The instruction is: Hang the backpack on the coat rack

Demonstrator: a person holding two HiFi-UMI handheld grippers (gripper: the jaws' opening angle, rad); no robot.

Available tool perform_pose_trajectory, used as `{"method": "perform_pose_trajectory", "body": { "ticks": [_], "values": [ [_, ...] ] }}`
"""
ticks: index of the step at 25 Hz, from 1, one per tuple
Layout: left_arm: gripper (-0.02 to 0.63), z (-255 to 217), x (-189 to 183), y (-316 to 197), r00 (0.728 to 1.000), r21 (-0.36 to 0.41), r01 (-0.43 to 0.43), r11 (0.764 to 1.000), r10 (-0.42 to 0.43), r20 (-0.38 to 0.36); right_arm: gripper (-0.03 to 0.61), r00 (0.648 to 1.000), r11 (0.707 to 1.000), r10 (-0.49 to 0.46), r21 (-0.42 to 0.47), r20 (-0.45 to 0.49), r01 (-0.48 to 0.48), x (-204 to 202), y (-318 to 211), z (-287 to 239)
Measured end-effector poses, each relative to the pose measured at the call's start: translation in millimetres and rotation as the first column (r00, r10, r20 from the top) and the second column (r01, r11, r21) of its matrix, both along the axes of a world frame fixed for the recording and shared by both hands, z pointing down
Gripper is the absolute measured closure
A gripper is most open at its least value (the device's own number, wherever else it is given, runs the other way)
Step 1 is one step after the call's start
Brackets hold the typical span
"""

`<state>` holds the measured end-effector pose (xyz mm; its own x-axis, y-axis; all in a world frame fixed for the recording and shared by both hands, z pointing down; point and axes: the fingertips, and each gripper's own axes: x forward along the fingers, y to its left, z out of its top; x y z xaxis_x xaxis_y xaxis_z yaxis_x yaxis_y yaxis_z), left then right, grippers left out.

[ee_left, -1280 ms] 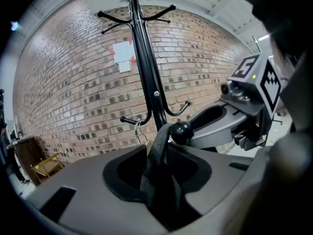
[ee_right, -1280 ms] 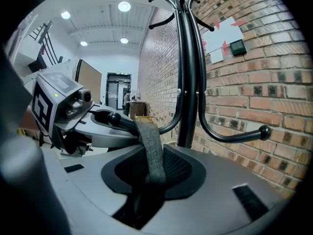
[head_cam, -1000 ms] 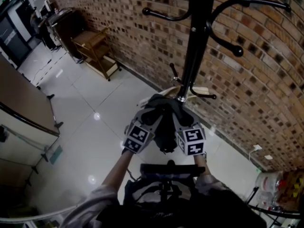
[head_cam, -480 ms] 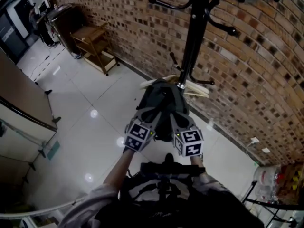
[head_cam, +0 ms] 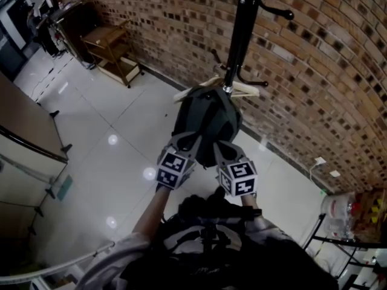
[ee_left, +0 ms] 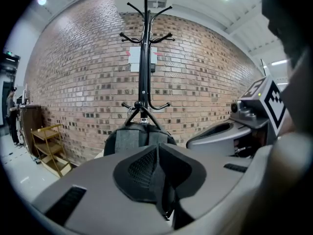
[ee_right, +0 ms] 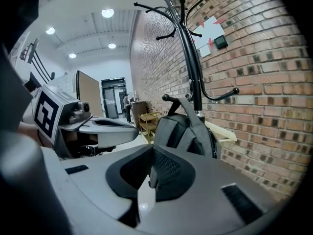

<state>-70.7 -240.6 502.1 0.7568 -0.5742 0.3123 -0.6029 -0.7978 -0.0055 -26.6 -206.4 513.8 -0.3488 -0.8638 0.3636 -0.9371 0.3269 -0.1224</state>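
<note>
A dark grey backpack hangs against the black coat rack, its top at the low hooks. From the left gripper view the backpack sits just under the rack's lower hooks, a short way ahead of the jaws. In the right gripper view it hangs beside the pole. My left gripper and right gripper are side by side just below the bag. Both pairs of jaws are pressed together, left and right, with nothing showing between them.
A brick wall runs behind the rack. A pale wooden piece lies by the pole. A wooden cart stands at the far left along the wall, a brown partition at the left, clutter with bottles at the lower right.
The backpack has travelled from between the grippers up toward the rack pole and now rests at the low hooks. Both grippers stayed close together behind it.
</note>
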Motion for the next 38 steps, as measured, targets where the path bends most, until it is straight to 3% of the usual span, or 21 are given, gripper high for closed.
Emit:
{"method": "perform_pose_trajectory", "body": {
  "ticks": [7, 14, 20, 38],
  "values": [
    [0.601, 7.2, 7.3, 15.3, 0.998, -0.059, 0.041, 0.997, -0.044, -0.051, 0.569, 0.999, 0.999, -0.039, -0.018, 0.003, 0.039, 2.0, 10.9, 1.7],
    [0.601, 5.2, 17.7, 30.0, 0.996, -0.074, 0.067, 0.995, -0.071, -0.055, 0.569, 0.998, 0.998, -0.065, -0.004, 0.022, 0.065, 13.4, 18.7, -6.3],
    [0.601, -6.9, 41.7, 48.4, 0.982, -0.091, 0.142, 0.986, -0.152, -0.109, 0.569, 0.995, 0.995, -0.095, 0.014, 0.031, 0.095, 33.3, 40.3, -14.0],
    [0.601, -3.5, 83.8, 114.5, 0.974, -0.052, 0.218, 0.974, -0.221, -0.043, 0.569, 0.983, 0.984, -0.179, 0.018, 0.049, 0.178, 71.0, 96.8, -6.2]
  ]
}}
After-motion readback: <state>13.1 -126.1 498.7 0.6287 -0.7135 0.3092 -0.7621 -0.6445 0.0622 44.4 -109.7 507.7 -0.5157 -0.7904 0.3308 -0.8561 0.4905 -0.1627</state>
